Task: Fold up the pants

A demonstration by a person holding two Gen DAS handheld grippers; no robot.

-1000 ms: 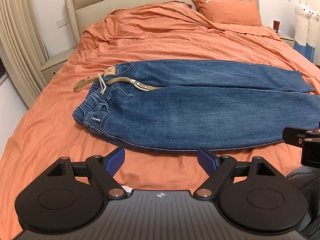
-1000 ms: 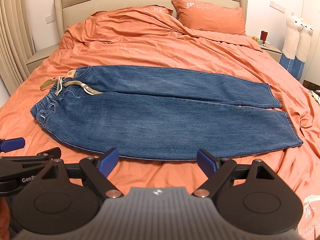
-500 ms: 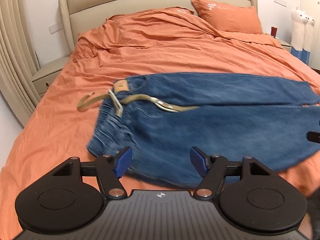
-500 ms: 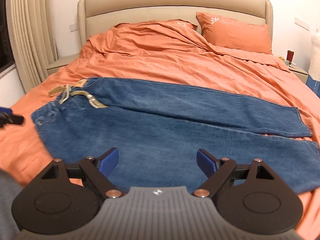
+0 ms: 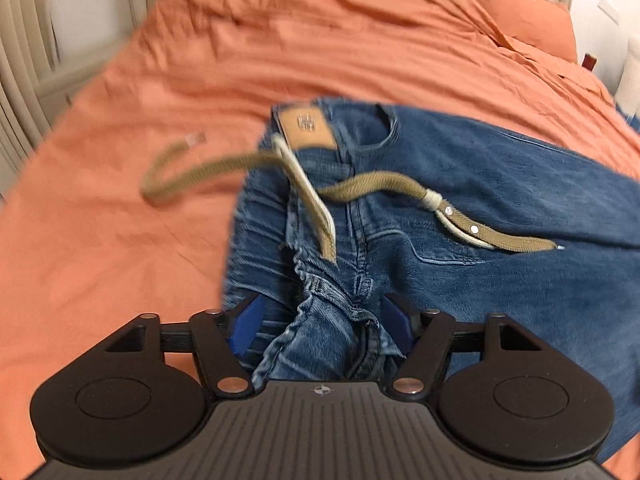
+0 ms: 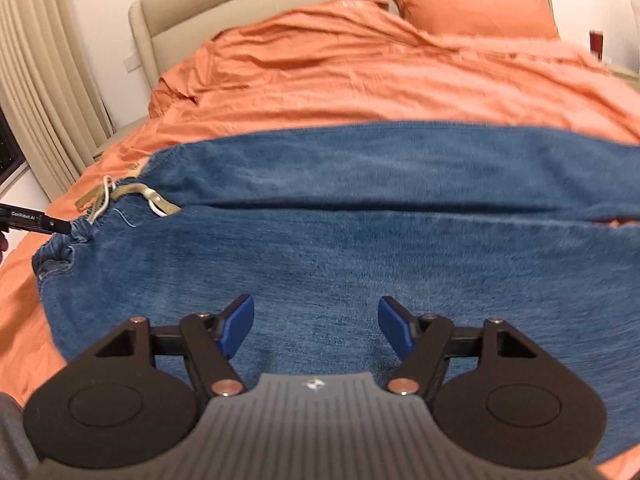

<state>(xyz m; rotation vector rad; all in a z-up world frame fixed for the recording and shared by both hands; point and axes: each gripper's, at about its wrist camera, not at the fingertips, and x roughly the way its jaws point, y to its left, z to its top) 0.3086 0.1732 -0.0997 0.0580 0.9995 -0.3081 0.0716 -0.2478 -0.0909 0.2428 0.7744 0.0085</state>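
Observation:
Blue jeans (image 5: 460, 208) lie flat on the orange bed, waist to the left, legs running right. A tan belt (image 5: 384, 188) is threaded through the waistband, and a brown leather patch (image 5: 307, 126) sits at the back. My left gripper (image 5: 322, 322) is open, its blue pads on either side of the bunched waistband near the fly. My right gripper (image 6: 316, 326) is open and hovers low over the near leg of the jeans (image 6: 360, 248). The left gripper's tip (image 6: 36, 222) shows at the waistband in the right wrist view.
The orange duvet (image 5: 120, 200) covers the whole bed. An orange pillow (image 6: 468, 4) and a beige headboard (image 6: 240, 4) are at the far end. Beige curtains (image 6: 44, 80) hang on the left. A nightstand with a red item (image 6: 596, 42) is at the far right.
Both grippers have moved forward and down over the jeans. The left one has reached the waistband, which now sits bunched between its open pads. The right one is now over the near leg.

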